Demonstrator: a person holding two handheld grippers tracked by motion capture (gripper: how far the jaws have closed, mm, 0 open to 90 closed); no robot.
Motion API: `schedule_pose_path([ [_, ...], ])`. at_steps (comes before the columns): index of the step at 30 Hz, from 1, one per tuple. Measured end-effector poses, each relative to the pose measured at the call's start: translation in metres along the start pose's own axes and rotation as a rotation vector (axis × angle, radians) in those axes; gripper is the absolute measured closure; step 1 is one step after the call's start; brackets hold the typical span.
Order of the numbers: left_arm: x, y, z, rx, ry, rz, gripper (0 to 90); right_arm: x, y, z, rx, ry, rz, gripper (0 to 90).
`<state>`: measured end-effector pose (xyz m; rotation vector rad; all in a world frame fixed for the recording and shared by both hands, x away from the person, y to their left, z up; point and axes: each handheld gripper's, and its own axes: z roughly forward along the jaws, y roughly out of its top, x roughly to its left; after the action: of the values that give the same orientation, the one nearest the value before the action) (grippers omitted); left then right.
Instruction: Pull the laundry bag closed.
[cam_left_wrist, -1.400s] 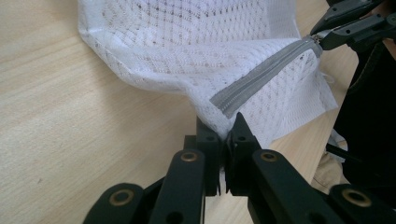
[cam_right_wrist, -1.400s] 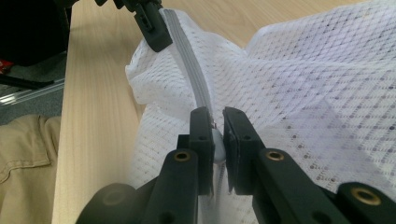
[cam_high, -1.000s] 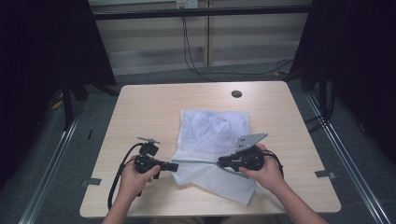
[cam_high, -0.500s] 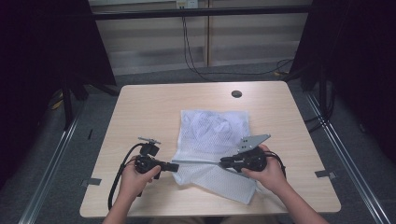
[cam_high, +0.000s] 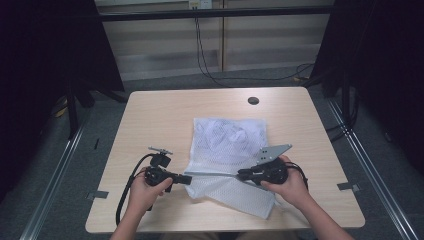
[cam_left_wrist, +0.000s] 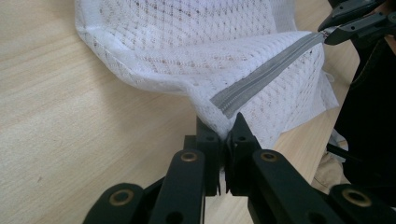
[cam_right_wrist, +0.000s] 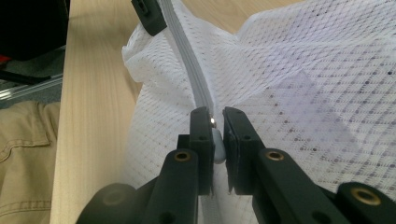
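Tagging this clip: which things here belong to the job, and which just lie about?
In use: white mesh laundry bag; its grey zipper; zipper pull; left gripper; right gripper.

Idle: dark round grommet; table.

The left gripper (cam_high: 186, 178) is black, with a small black box and a thin metal bar on top, and a black cable (cam_high: 125, 197) loops from it toward the near edge of the desk. The right gripper (cam_high: 241, 174) is black too, with a grey three-cornered plate (cam_high: 273, 151) on top. Up close, each gripper has two flat black jaws on black arms with round brass-coloured pins (cam_left_wrist: 188, 157) and small dark screws, and the person has bare forearms and tan trousers (cam_right_wrist: 23, 154) with a stitched pocket.
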<state>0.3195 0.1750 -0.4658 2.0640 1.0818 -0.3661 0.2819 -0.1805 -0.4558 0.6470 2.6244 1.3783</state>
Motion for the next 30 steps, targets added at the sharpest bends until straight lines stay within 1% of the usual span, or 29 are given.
schedule_pose_path([
  [1,0.001,0.0,-0.001,0.005,-0.008,0.01,86.4,0.0,0.0,0.0,0.0,0.0,-0.001,82.7],
  [3,0.001,0.0,-0.001,-0.002,0.002,0.004,86.4,0.0,-0.002,-0.002,0.003,-0.006,-0.001,82.7],
  [5,0.0,0.0,0.0,0.007,-0.007,0.008,86.4,-0.001,-0.003,-0.004,0.0,-0.005,0.002,82.7],
  [8,-0.001,0.0,0.001,0.001,0.004,0.002,86.4,-0.001,-0.004,-0.005,0.001,-0.004,0.005,82.7],
  [10,0.0,0.0,0.001,0.004,-0.003,0.006,86.5,-0.001,-0.004,-0.005,0.003,0.003,0.003,82.7],
  [11,0.0,0.0,0.001,0.004,0.007,0.005,86.4,-0.001,-0.005,-0.005,0.005,0.001,0.0,82.7],
  [12,0.0,0.0,0.001,0.006,-0.005,-0.004,86.5,-0.001,-0.005,-0.005,0.008,-0.001,0.001,82.7],
  [13,0.0,0.0,0.001,0.012,-0.016,-0.002,86.4,-0.001,-0.006,-0.006,0.005,-0.001,0.002,82.7],
  [15,-0.001,0.0,0.002,0.005,0.003,-0.004,86.4,-0.001,-0.006,-0.007,0.003,0.003,-0.002,82.7],
  [16,-0.001,0.0,0.003,0.009,-0.004,-0.005,86.5,-0.001,-0.006,-0.007,0.006,0.001,0.004,82.7],
  [20,-0.002,0.001,0.003,0.006,-0.002,0.005,86.5,-0.001,-0.007,-0.009,0.001,0.0,0.006,82.8],
  [21,-0.002,0.001,0.003,0.005,0.002,0.005,86.4,-0.001,-0.008,-0.009,-0.001,0.0,0.006,82.8],
  [22,-0.001,0.001,0.002,0.011,-0.005,0.004,86.5,-0.001,-0.008,-0.01,0.003,-0.003,0.004,82.8],
  [23,-0.001,0.0,0.002,0.007,0.003,-0.003,86.5,-0.002,-0.008,-0.01,0.007,-0.003,0.007,82.9],
  [25,-0.001,0.0,0.001,0.004,-0.006,-0.002,86.5,-0.003,-0.01,-0.012,0.002,-0.001,0.011,82.9],
  [27,-0.001,0.0,0.002,0.0,-0.002,-0.009,86.4,-0.003,-0.01,-0.013,0.007,-0.005,0.013,83.0],
  [29,-0.001,0.0,0.003,0.002,0.003,-0.004,86.5,-0.003,-0.011,-0.014,0.009,0.0,0.021,83.1],
  [30,-0.001,0.001,0.003,0.01,-0.007,0.003,86.4,-0.003,-0.012,-0.015,0.011,0.001,0.023,83.1],
])
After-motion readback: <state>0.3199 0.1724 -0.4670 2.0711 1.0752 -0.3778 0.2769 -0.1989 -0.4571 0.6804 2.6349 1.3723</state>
